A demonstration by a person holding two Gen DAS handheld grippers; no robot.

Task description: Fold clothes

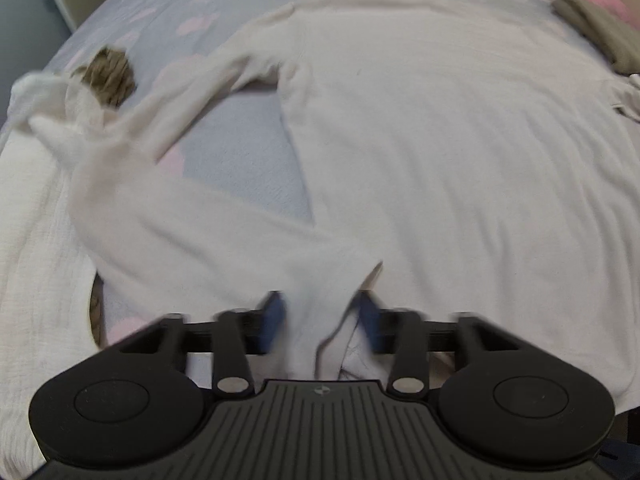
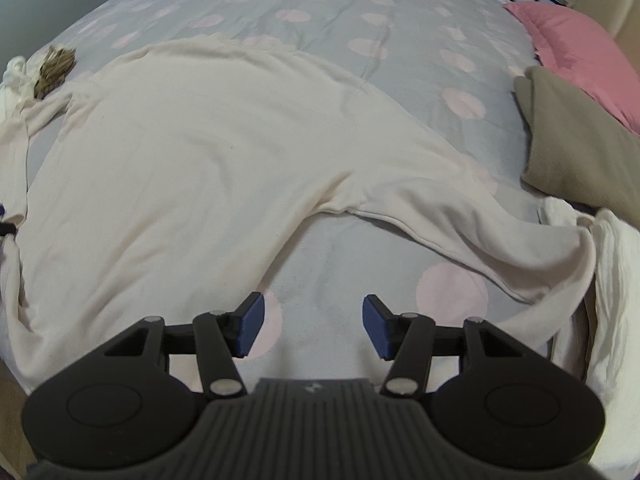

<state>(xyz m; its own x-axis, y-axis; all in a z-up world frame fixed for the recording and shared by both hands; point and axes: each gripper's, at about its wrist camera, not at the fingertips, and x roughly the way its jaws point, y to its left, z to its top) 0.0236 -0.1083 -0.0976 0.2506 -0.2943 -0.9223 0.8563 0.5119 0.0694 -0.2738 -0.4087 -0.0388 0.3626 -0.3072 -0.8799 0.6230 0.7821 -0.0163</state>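
A cream long-sleeved top (image 1: 440, 140) lies spread flat on the bed. In the left wrist view its left sleeve (image 1: 208, 232) runs from the shoulder back toward me, and my left gripper (image 1: 320, 324) is closed on the sleeve's cuff between its blue pads. The view is blurred by motion. In the right wrist view the same top (image 2: 180, 152) fills the middle, with its other sleeve (image 2: 500, 232) stretched to the right. My right gripper (image 2: 312, 326) is open and empty, above bare bedspread below the armpit.
The bed has a grey cover with pink dots (image 2: 320, 20). A pink pillow (image 2: 580, 52) and an olive folded garment (image 2: 572, 148) lie at the right. A white textured cloth (image 1: 36, 260) lies at the left, another (image 2: 612, 280) at the right. A brown crumpled item (image 1: 110, 76) sits far left.
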